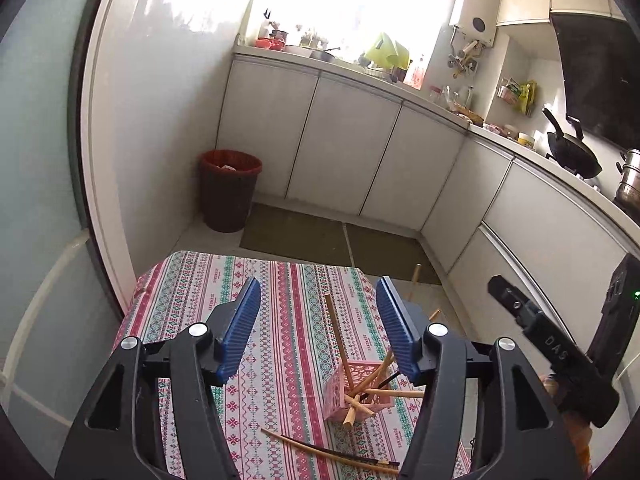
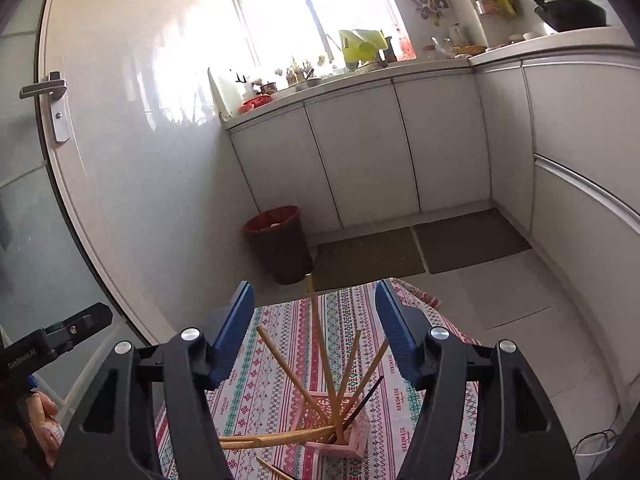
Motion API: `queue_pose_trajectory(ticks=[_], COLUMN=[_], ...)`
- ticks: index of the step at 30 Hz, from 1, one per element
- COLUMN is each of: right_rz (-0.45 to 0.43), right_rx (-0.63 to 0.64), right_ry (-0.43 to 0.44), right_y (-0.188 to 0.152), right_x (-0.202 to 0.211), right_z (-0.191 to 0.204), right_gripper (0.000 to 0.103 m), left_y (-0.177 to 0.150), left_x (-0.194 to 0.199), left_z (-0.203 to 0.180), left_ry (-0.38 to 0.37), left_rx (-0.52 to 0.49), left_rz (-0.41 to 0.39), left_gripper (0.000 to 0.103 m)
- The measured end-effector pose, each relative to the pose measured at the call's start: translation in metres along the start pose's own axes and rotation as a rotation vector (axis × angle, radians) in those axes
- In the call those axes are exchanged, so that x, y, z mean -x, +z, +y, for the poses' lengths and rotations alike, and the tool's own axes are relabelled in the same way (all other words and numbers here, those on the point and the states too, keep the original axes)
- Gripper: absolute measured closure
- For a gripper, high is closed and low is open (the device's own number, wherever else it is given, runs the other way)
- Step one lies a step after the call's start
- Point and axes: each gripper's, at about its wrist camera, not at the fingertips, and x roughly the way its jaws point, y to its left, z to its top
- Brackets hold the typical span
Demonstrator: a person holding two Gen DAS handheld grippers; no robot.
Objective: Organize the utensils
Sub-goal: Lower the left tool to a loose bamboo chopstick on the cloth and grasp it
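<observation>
A pink slotted holder stands on the patterned tablecloth with several wooden chopsticks and one dark one fanned out of it. Loose chopsticks, wooden and dark, lie on the cloth in front of it. My left gripper hangs open and empty above the holder's left. In the right wrist view my right gripper is open and empty above the holder, whose chopsticks point up between the fingers. Loose chopsticks lie near the bottom edge.
The small table ends close beyond the holder, with floor mats past it. A red bin stands by the white wall. White cabinets and a cluttered counter run behind and right. The other gripper's body shows at right.
</observation>
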Motion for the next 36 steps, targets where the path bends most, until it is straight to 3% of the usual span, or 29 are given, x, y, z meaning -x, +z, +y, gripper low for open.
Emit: queue_pose_trajectory(ticks=[3,6,9,11,12,14,16,18,21,22,24,27,33,36], right_rz=[-0.015,-0.017,-0.014,0.014,0.032,0.121,0.219,0.317,0.449,0.489,0.539,0.569,0.571,0.588], right_rx=[0.0,-0.012,-0.053,-0.064,-0.067,-0.053,-0.026,-0.031,-0.139,-0.2,-0.3,-0.38,-0.357,-0.341], right_ry=[-0.013,-0.032,-0.035,-0.06,-0.076,-0.124,-0.186,-0.245,-0.273,-0.269,-0.237,-0.205,-0.205,-0.198], right_y=[0.004,0.005,0.003,-0.003,-0.007,-0.023,-0.04,-0.057,-0.077,-0.081,-0.087,-0.094,-0.093,-0.096], right_x=[0.012,0.024,0.034,0.039,0.041,0.036,0.027,0.017,0.007,0.004,-0.001,-0.003,-0.003,-0.007], right_z=[-0.005,-0.012,-0.025,-0.034,-0.038,-0.05,-0.059,-0.072,-0.098,-0.108,-0.123,-0.138,-0.135,-0.131], right_gripper=[0.039,0.027,0.025,0.022,0.016,0.014,0.014,0.014,0.014,0.014,0.014,0.014,0.014,0.014], left_y=[-0.001,-0.002,-0.002,-0.006,-0.01,-0.02,-0.036,-0.066,-0.123,-0.142,-0.171,-0.187,-0.183,-0.18], left_x=[0.0,0.001,0.009,0.013,0.012,-0.004,-0.035,-0.08,-0.141,-0.156,-0.175,-0.187,-0.194,-0.2], left_z=[-0.002,-0.002,-0.004,-0.003,0.001,0.01,0.029,0.054,0.083,0.086,0.088,0.083,0.07,0.058], left_ry=[0.003,0.006,0.005,0.032,0.053,0.092,0.109,0.1,0.071,0.073,0.101,0.152,0.235,0.31], left_rx=[-0.001,0.009,0.001,-0.009,-0.007,-0.005,0.048,0.17,0.354,0.382,0.391,0.386,0.378,0.309], left_rz=[0.005,0.007,-0.009,-0.023,-0.016,0.062,0.205,0.412,0.697,0.766,0.842,0.848,0.795,0.775], left_gripper=[0.041,0.037,0.033,0.013,0.01,0.01,0.01,0.013,0.036,0.048,0.055,0.055,0.056,0.073])
